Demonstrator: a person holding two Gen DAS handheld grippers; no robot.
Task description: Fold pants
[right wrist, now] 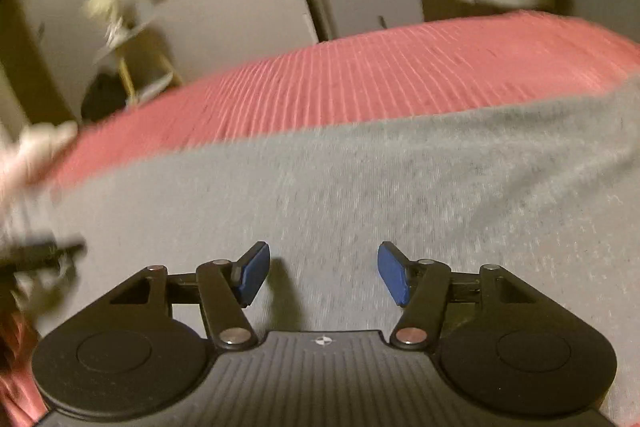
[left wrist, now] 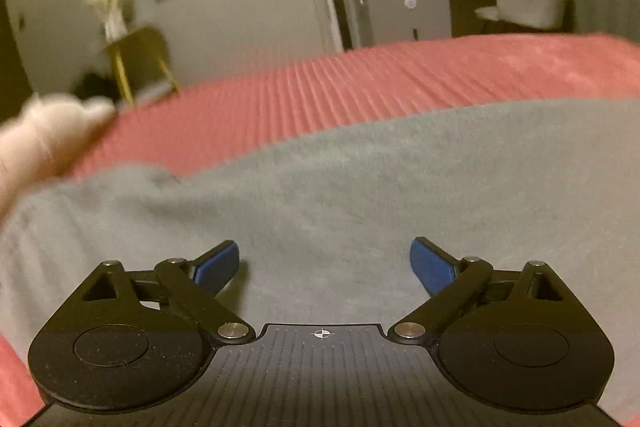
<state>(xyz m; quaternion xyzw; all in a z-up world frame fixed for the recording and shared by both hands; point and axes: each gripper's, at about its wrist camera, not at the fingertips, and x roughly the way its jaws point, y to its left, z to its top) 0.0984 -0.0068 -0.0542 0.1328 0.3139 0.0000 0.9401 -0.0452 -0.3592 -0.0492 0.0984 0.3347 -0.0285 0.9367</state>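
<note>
I see the grey pants (left wrist: 340,195) spread flat across the red ribbed bed cover (left wrist: 320,87). My left gripper (left wrist: 325,267) hangs over the cloth with its jaws spread wide, nothing between them. My right gripper (right wrist: 323,273) sits over the same fabric, jaws parted less widely, also empty. Both views are blurred.

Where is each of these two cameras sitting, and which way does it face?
Left wrist: on the left gripper, looking forward over its open fingers at grey pants.
Right wrist: on the right gripper, open over the pants; a blurred hand at left.
Shared: pants, red bedcover, far furniture.
</note>
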